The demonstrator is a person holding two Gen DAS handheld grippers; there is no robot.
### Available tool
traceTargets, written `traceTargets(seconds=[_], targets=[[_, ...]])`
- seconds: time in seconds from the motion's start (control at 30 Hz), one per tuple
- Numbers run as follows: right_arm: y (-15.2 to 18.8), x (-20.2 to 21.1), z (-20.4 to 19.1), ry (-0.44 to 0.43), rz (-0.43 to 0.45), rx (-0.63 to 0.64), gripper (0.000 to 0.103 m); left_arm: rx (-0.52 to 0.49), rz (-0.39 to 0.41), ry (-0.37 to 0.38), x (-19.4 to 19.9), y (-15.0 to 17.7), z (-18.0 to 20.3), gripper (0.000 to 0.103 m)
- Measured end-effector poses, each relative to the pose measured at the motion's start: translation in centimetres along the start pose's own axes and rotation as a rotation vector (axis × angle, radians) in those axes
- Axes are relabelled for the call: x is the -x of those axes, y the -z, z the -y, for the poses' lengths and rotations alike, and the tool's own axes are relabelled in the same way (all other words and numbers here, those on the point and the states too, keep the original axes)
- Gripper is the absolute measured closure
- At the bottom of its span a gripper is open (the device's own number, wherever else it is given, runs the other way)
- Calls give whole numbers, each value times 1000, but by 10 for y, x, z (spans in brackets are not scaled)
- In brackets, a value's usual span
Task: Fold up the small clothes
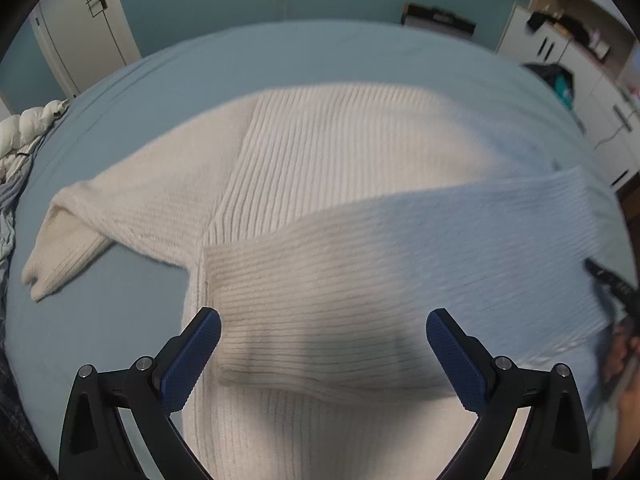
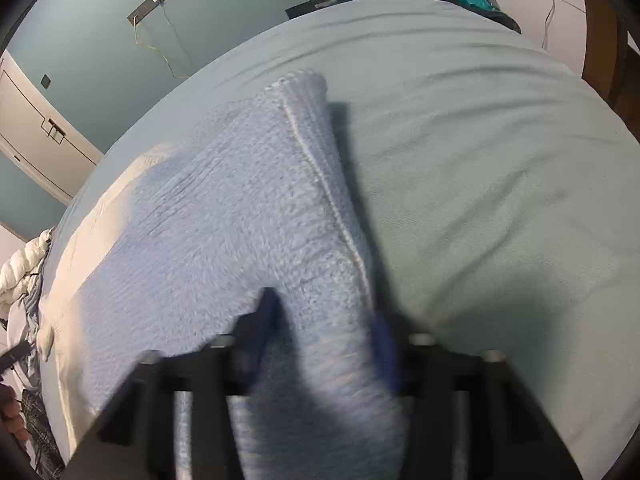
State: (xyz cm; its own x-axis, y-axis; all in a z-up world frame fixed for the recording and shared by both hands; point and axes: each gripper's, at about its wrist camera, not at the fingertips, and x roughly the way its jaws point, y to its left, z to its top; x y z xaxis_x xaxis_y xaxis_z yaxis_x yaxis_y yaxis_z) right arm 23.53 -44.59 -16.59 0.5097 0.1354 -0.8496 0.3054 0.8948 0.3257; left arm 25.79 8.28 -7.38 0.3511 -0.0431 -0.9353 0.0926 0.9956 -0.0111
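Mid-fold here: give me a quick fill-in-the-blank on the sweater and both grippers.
1. The sweater lies on a ____ bedsheet.
2. The left gripper is ____, holding nothing.
3. The right gripper is shut on a ____ of the sweater.

Missing words: light blue; open; sleeve

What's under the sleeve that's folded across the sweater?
Under the folded sleeve lies the sweater body, ribbed cream knit showing above and below it. The part directly beneath is covered. The sweater rests on the blue bedsheet. The right tongs grip the sleeve.
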Motion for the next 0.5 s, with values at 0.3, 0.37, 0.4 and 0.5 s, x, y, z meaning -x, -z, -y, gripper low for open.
traceTargets(seconds=[0.3,0.37,0.4,0.5], targets=[[8,3,-1,165,100,40,91,-109,-91,-135,-70,15,20,0],[9,11,-1,154,103,31,83,-83,-70,-122,-71,15,18,0],[8,17,2,144,104,-2,68,-79,-79,-122,-69,14,17,0],[3,44,9,138,181,-116,54,-101,-33,-187,-53,6,22,0]])
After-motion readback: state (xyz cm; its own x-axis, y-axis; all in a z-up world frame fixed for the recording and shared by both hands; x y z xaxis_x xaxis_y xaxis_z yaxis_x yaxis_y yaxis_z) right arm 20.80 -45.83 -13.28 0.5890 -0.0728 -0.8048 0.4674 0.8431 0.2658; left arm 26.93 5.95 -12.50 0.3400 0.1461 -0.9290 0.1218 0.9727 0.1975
